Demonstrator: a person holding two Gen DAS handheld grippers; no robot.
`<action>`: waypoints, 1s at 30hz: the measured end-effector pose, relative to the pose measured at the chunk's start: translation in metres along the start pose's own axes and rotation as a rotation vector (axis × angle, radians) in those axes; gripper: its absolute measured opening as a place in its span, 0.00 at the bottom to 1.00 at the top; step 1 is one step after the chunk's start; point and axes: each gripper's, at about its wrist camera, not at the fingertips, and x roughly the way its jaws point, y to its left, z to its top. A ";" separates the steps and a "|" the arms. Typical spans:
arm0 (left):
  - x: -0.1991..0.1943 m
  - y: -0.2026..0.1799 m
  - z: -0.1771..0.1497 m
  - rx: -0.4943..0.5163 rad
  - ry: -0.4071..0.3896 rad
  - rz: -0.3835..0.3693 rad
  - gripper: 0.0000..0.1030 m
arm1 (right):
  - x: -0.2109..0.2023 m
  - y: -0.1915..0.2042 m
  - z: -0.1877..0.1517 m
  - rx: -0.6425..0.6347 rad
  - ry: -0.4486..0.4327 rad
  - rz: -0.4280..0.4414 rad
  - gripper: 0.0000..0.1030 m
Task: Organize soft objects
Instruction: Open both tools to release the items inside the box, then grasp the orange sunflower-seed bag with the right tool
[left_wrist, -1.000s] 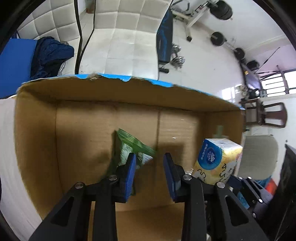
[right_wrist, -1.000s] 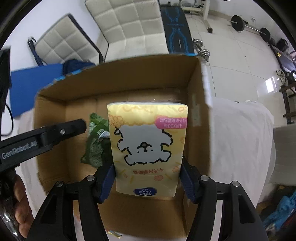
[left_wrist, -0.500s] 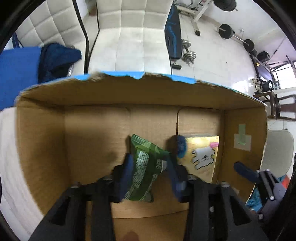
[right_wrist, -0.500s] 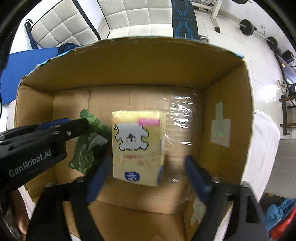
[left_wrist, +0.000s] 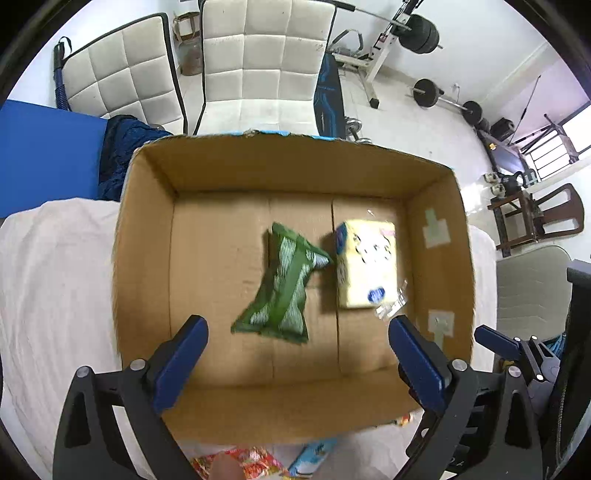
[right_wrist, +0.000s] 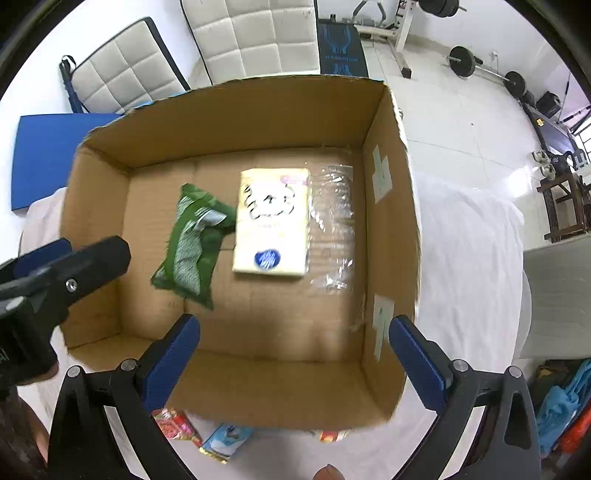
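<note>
An open cardboard box (left_wrist: 144, 266) (right_wrist: 388, 229) stands on a white-covered table. On its floor a green soft packet (left_wrist: 284, 291) (right_wrist: 192, 240) lies beside a yellow tissue pack (left_wrist: 365, 266) (right_wrist: 273, 225), the two nearly touching. My left gripper (left_wrist: 297, 332) hovers above the box's near part, its jaws opening wide, with the green packet below and free of the pads. My right gripper (right_wrist: 293, 326) hangs over the near right part of the box, jaws opening, holding nothing. Each gripper shows at the edge of the other's view.
Crinkled clear film (right_wrist: 332, 221) lies on the box floor right of the tissue pack. Colourful snack packets (left_wrist: 243, 461) (right_wrist: 173, 424) and a light-blue packet (right_wrist: 225, 439) lie on the white cloth (left_wrist: 55, 277) before the box. White padded chairs (left_wrist: 258, 66) and gym weights stand beyond.
The left gripper let go of the green packet and the right one the tissue pack. Both opened wide and drew up and back; the packs now lie on the box floor.
</note>
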 end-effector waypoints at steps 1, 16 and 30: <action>-0.006 0.000 -0.007 0.000 -0.010 0.005 0.97 | -0.007 0.000 -0.008 0.003 -0.011 0.003 1.00; -0.082 -0.006 -0.080 0.033 -0.159 0.150 0.97 | -0.071 -0.014 -0.094 0.077 -0.064 0.083 1.00; 0.038 0.054 -0.181 0.002 0.162 0.295 0.97 | 0.066 -0.090 -0.146 0.431 0.182 0.153 1.00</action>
